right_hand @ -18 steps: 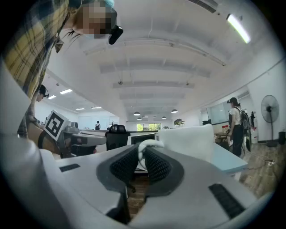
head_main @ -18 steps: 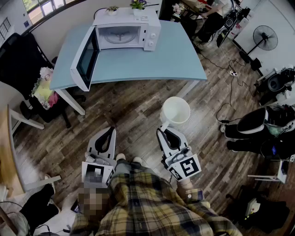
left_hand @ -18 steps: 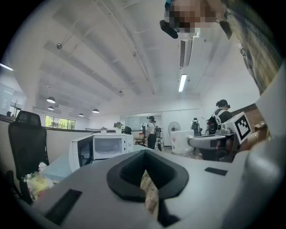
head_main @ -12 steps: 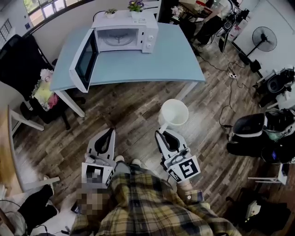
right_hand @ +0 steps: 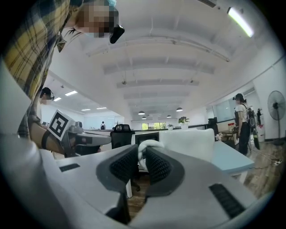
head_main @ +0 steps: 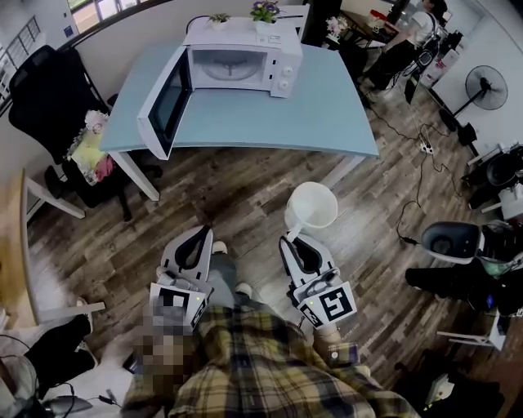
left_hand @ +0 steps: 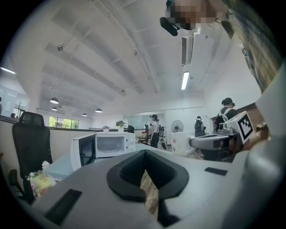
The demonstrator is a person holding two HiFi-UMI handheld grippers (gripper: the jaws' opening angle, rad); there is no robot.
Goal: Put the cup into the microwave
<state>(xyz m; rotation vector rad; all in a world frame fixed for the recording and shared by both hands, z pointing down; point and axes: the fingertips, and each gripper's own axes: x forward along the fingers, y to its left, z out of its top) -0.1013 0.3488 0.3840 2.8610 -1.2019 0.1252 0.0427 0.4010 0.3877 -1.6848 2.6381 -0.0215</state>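
Note:
The white cup [head_main: 310, 206] hangs above the wooden floor. My right gripper [head_main: 288, 237] is shut on its handle [right_hand: 144, 147], and the cup body [right_hand: 187, 143] stands just beyond the jaws. The white microwave [head_main: 241, 61] sits at the back of the blue table [head_main: 327, 106]; its door [head_main: 167, 102] is swung wide to the left and its cavity is empty. My left gripper [head_main: 202, 230] is level beside the right one, shut with nothing in it. In the left gripper view the microwave [left_hand: 109, 145] lies ahead on the left and the cup [left_hand: 178, 143] to the right.
A black office chair [head_main: 49, 90] and a seat with flowers [head_main: 86, 155] stand left of the table. Two small plants [head_main: 265, 10] top the microwave. Cables [head_main: 421, 147], a fan [head_main: 489, 86] and black gear [head_main: 458, 245] are at the right. Bare floor separates me from the table.
The table and microwave have shifted slightly right and down in the head view, and a foot has stepped forward. Both grippers keep their pose, with the cup still in the right one.

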